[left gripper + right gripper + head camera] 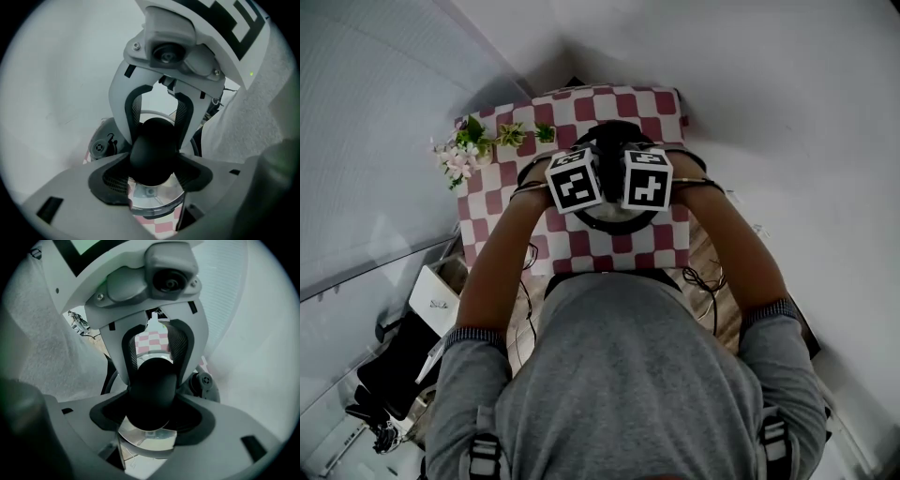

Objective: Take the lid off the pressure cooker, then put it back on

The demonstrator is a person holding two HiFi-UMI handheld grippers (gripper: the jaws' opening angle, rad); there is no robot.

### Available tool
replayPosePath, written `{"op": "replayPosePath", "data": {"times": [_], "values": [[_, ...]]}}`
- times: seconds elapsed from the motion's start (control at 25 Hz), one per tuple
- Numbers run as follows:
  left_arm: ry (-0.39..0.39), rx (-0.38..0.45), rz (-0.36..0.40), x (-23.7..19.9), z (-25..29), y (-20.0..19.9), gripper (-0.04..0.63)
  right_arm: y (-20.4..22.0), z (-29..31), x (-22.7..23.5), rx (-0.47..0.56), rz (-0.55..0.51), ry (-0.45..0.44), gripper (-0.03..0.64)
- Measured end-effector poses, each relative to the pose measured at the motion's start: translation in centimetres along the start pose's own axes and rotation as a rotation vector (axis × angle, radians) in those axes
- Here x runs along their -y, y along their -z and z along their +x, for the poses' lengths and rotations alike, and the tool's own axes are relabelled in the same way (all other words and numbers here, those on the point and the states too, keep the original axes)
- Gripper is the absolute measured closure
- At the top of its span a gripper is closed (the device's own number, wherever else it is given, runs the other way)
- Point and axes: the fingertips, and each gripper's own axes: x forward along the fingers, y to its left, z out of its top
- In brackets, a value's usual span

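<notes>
The left gripper [152, 174] has its jaws closed on the black handle [153, 147] of the lid [154, 202]. In the left gripper view the dark pads press against the rounded handle from either side at the lower middle of the frame, and the shiny metal lid shows just beneath it. The right gripper [150, 416] grips the same handle from the opposite side. In the right gripper view its jaws hug the handle at the lower middle, with the lid's bright metal below. Each view shows the other gripper at the top of the frame, its jaws meeting the far part of the handle.

In the head view the two grippers sit close side by side in the upper middle of the frame. They are over the cooker [615, 225], whose dark rim curves out below them. The cooker stands on a checkered surface [572, 246]. Flowers [461, 157] lie at the surface's upper left corner. Whether the lid is seated on the cooker or lifted clear of it cannot be told.
</notes>
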Motion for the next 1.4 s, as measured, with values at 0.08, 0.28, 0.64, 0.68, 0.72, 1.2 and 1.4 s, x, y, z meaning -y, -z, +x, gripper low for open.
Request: {"op": "replayPosePath", "data": {"times": [0.08, 0.28, 0.64, 0.68, 0.72, 1.2, 1.4], "values": [[-0.013, 0.005, -0.014, -0.2, -0.1, 0.1, 0.282, -0.1, 0.0, 0.1, -0.001, -0.021, -0.005, 0.308], [-0.015, -0.003, -0.021, -0.4, -0.3, 0.2, 0.282, -0.3, -0.1, 0.3, 0.014, 0.003, -0.007, 0.308], [0.029, -0.049, 0.045, 0.2, -0.2, 0.4, 0.284, -0.4, -0.1, 0.0, -0.002, 0.139, 0.025, 0.321], [0.031, -0.049, 0.048, 0.2, -0.2, 0.3, 0.284, -0.3, -0.2, 0.0, -0.005, 0.144, 0.027, 0.319], [0.032, -0.047, 0.051, 0.3, -0.3, 0.2, 0.284, -0.3, -0.3, -0.1, -0.007, 0.148, 0.029, 0.321], [0.005, 0.044, 0.082, 0.0, 0.7, 0.1, 0.285, 0.6, 0.7, 0.2, -0.028, 0.115, 0.061, 0.317], [0.004, 0.032, 0.058, 0.0, 0.8, 0.1, 0.285, 0.7, 0.8, 0.1, -0.026, 0.075, 0.051, 0.314]]}}
